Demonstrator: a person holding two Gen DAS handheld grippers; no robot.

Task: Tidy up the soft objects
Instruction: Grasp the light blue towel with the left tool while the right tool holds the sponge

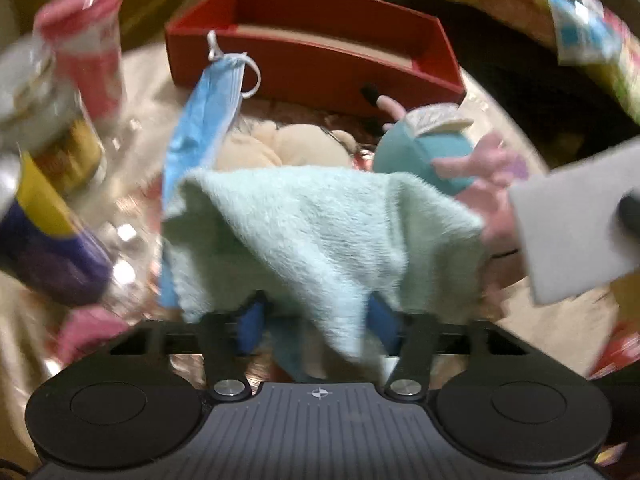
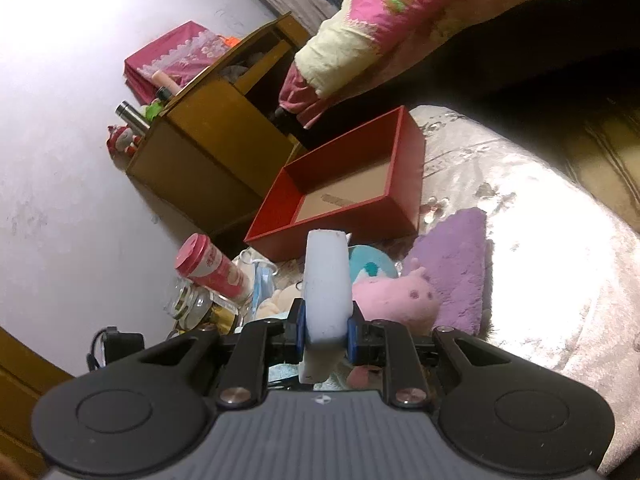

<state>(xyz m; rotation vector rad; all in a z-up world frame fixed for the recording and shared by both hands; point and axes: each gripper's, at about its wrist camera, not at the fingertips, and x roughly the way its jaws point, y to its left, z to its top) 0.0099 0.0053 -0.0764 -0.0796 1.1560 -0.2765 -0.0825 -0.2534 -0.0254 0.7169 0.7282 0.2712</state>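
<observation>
My left gripper (image 1: 316, 316) is draped by a pale green fluffy towel (image 1: 320, 232) that hides the fingertips; the blue pads stand apart, with cloth between them. A blue face mask (image 1: 204, 120) hangs beside the towel. My right gripper (image 2: 326, 332) is shut on a white sponge block (image 2: 326, 280), also seen at the right of the left wrist view (image 1: 568, 224). An empty red box (image 2: 352, 188) (image 1: 320, 52) lies beyond. A pink pig plush (image 2: 394, 300), a teal plush (image 1: 420, 152), a cream plush (image 1: 288, 144) and a purple cloth (image 2: 456, 260) lie near it.
A pink-lidded can (image 2: 212, 268) (image 1: 92, 52) and glass jars (image 2: 192, 304) stand at the left. A brown wooden cabinet (image 2: 208, 148) stands behind the box. A pink patterned quilt (image 2: 380, 20) hangs above. The surface is a shiny cream cover (image 2: 540, 240).
</observation>
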